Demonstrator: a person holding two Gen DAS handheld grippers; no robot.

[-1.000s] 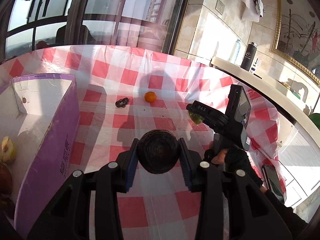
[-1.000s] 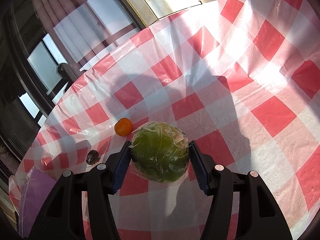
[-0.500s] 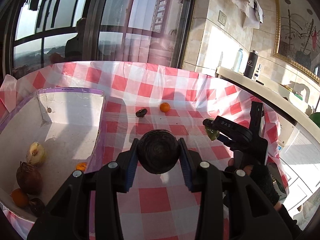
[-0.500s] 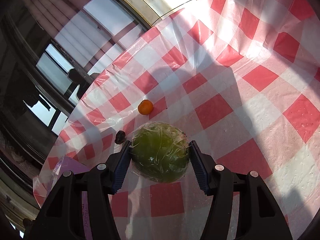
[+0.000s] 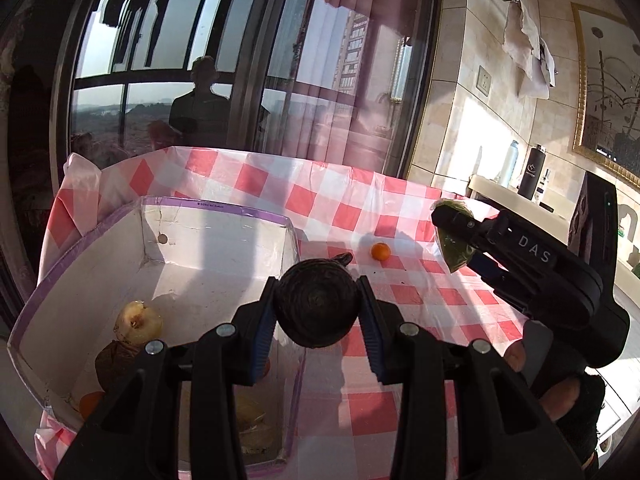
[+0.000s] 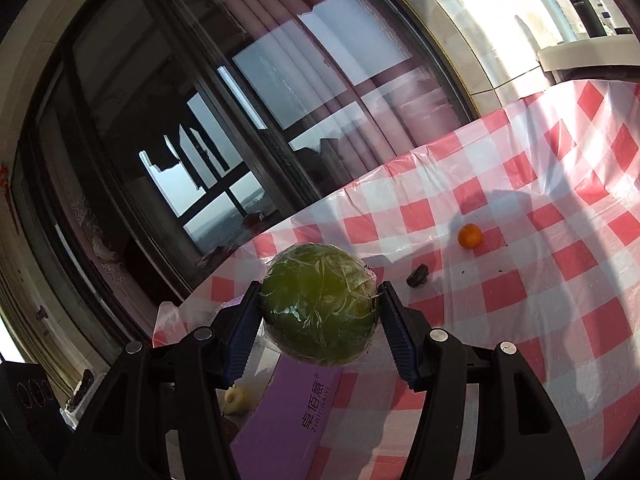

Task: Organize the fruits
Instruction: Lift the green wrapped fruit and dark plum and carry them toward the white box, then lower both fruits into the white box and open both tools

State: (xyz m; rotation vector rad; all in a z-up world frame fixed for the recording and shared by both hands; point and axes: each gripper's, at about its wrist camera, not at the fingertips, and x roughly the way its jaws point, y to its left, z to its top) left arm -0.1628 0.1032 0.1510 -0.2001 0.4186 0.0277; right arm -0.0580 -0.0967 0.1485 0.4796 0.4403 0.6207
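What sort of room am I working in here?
Probably a high-rise home dining area: a table under a red-checked tablecloth, big sliding windows overlooking buildings, and a gold-framed picture on a tiled wall.

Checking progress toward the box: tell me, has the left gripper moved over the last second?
Yes. The left gripper, shut on the dark round fruit, has swung left toward the purple-rimmed box, whose white inside now shows far more.

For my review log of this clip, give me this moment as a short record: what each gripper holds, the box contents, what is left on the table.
left gripper: jaws shut on dark round fruit
right gripper: jaws shut on green round fruit in clear plastic wrap
purple-edged cardboard box: holds pale yellow fruit, brown fruit, others partly hidden
checked tablecloth: small orange fruit, small dark item
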